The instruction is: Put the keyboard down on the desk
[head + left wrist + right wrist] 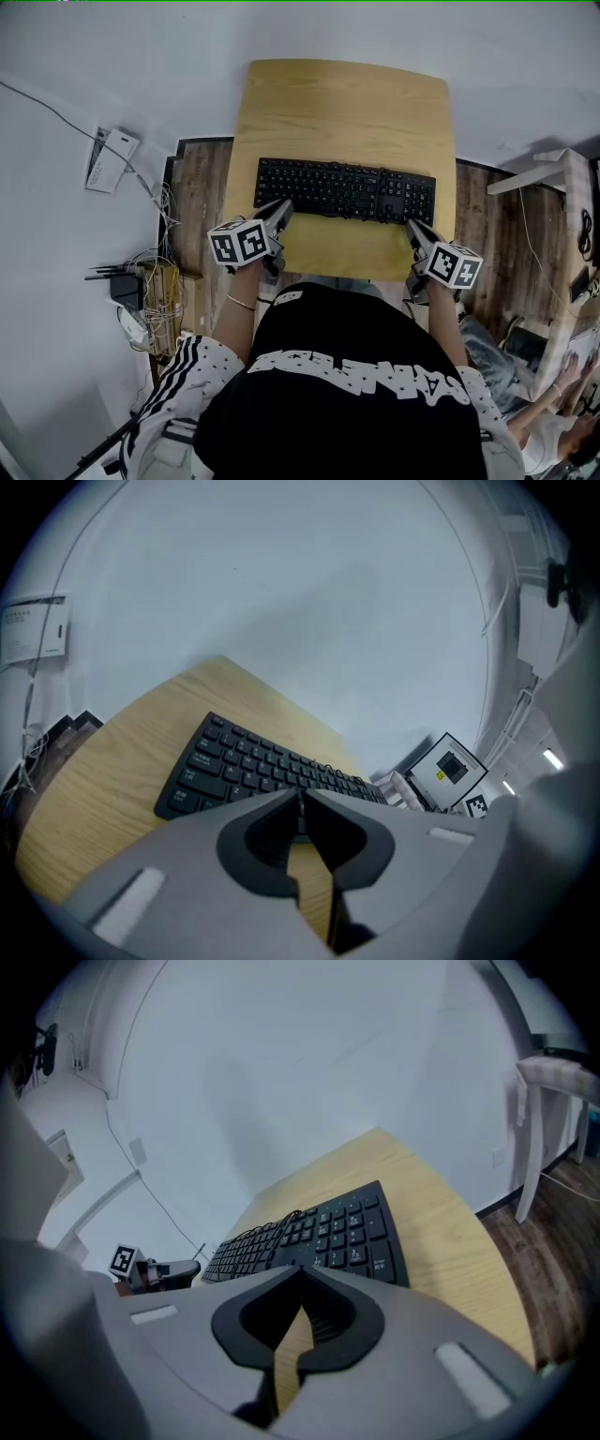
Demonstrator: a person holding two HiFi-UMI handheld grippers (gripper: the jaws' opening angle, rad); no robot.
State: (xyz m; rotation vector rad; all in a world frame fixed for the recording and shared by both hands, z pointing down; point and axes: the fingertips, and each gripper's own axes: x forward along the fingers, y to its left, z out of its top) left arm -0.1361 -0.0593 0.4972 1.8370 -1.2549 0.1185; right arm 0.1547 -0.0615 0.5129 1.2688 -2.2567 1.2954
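Note:
A black keyboard lies flat across the middle of the small light-wood desk. My left gripper rests at the keyboard's near left edge, and my right gripper at its near right edge. In the left gripper view the keyboard lies just beyond the gripper, whose jaw tips meet with nothing between them. The right gripper view shows the same: the keyboard beyond the gripper, tips together and bare wood showing below them.
A white wall stands behind the desk. A white box is fixed to the wall at the left, with cables and devices on the floor below. White furniture and another person are at the right.

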